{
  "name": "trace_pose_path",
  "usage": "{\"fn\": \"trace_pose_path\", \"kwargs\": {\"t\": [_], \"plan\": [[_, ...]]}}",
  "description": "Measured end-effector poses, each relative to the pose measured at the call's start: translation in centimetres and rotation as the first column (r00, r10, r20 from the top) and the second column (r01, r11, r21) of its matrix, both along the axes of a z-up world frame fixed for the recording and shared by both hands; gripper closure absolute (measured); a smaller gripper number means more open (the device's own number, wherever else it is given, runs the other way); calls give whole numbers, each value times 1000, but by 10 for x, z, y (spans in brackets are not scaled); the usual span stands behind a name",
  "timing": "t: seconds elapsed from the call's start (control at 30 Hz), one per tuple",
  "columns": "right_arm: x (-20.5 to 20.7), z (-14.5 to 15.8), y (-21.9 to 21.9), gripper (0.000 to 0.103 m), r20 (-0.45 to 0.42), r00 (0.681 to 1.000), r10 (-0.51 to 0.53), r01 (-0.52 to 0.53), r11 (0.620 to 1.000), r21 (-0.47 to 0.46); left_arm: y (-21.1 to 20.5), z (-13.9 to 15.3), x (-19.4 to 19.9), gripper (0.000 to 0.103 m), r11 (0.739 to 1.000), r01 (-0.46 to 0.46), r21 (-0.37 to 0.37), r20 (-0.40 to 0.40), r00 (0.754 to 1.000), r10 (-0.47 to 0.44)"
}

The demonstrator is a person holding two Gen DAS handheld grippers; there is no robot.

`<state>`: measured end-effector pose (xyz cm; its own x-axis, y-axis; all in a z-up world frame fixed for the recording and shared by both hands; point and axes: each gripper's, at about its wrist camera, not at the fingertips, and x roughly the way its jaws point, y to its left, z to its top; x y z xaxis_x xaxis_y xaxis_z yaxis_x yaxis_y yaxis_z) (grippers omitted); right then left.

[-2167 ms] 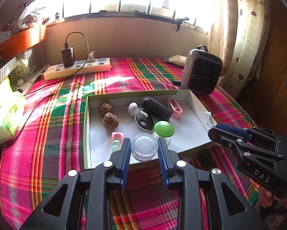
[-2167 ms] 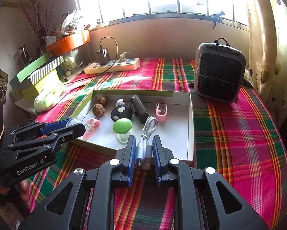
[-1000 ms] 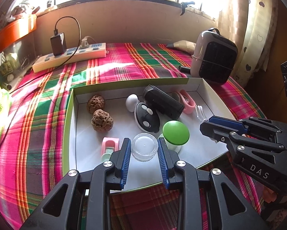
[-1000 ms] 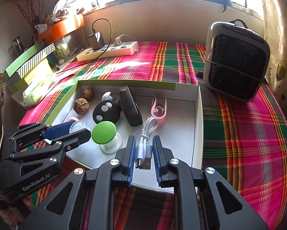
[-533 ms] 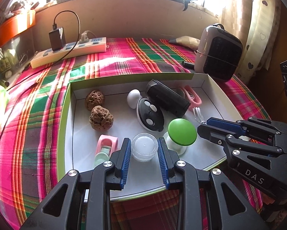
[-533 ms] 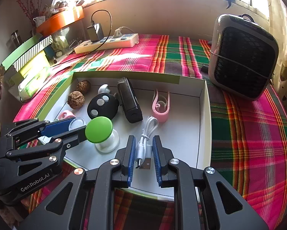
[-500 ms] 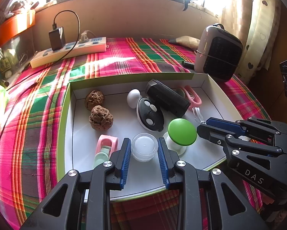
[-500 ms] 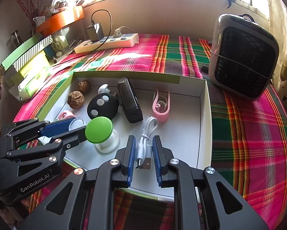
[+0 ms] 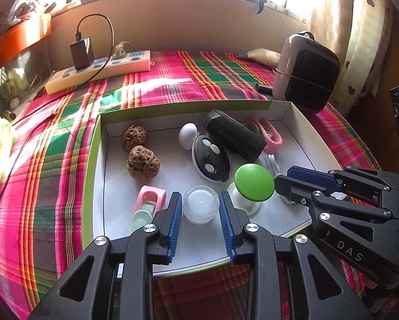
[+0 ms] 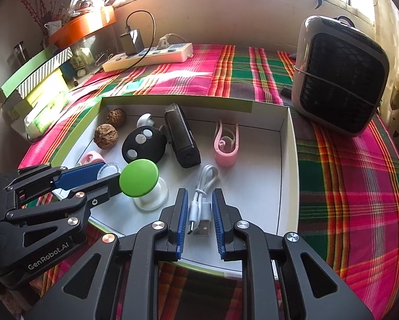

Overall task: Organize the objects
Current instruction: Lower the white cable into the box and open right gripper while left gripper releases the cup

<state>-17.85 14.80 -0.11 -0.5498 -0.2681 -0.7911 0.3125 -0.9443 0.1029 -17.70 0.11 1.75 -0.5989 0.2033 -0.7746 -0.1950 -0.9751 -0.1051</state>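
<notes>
- The shallow white cardboard tray with green outer walls [image 9: 99,144] lies on the plaid cloth [image 9: 53,165], and we find the loose items inside it.
- Our left gripper [image 9: 200,208] is spread around the small clear round plastic jar [image 9: 200,204] at the tray's near edge; small gaps show on both sides.
- Our right gripper [image 10: 198,212] is spread around the coiled white USB cable [image 10: 199,200], not pinching.
- A green-capped mushroom-shaped lamp [image 10: 139,177] stands between them.
</notes>
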Motion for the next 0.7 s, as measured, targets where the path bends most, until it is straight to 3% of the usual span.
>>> {"fn": "trace_pose_path", "kwargs": {"t": [0.43, 0.53, 0.7], "plan": [[19, 10, 5, 71, -41, 998, -40, 38, 998, -42, 2, 17, 24, 73, 999, -34, -32, -62, 998, 32], [29, 17, 8, 63, -68, 996, -58, 54, 997, -57, 1, 23, 33, 72, 998, -55, -24, -79, 995, 53], [47, 25, 12, 63, -98, 992, -78, 72, 995, -62, -1, 28, 51, 71, 997, -71, -35, -98, 993, 68]]}}
